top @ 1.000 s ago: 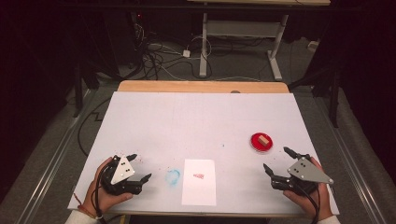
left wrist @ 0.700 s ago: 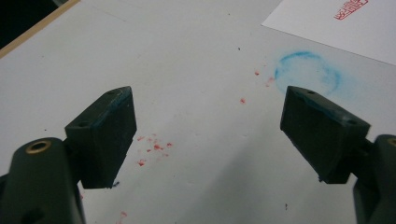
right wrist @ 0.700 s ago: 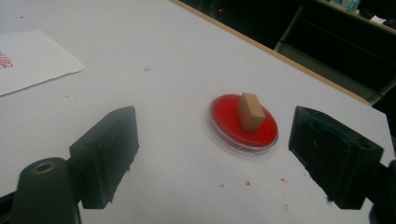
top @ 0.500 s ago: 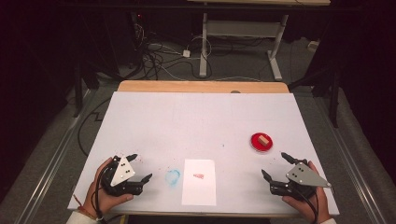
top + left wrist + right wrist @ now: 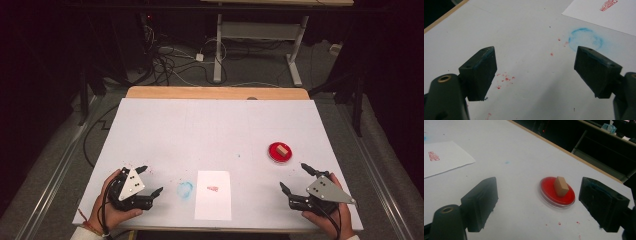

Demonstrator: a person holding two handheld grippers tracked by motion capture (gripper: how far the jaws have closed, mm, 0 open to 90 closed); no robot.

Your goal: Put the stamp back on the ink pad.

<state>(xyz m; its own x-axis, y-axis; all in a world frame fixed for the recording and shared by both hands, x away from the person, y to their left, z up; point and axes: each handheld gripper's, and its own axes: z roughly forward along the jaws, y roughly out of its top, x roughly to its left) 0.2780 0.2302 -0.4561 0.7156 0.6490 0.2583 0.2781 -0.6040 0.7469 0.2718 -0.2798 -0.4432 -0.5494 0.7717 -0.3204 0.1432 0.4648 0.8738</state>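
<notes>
A white sheet of paper (image 5: 213, 194) lies at the table's near edge, bearing a small red stamp mark (image 5: 212, 188). A round red ink pad (image 5: 279, 152) sits to the right with a small wooden stamp block (image 5: 282, 149) resting on it. My left gripper (image 5: 150, 180) rests open near the front left corner, empty. My right gripper (image 5: 295, 177) is open and empty at the front right, just short of the ink pad (image 5: 557, 192). In the right gripper view the stamp block (image 5: 561, 186) lies ahead between the jaws. The paper (image 5: 604, 13) corner is ahead of the left jaws.
A blue ink smudge (image 5: 185, 189) marks the white table (image 5: 210, 135) left of the paper, with red specks (image 5: 504, 78) near the left gripper. A wooden strip (image 5: 215, 93) runs along the far edge. Cables and desk legs stand on the floor beyond.
Both hands stay near the front edge. The right gripper has drifted slightly nearer and lower; the left is almost still.
</notes>
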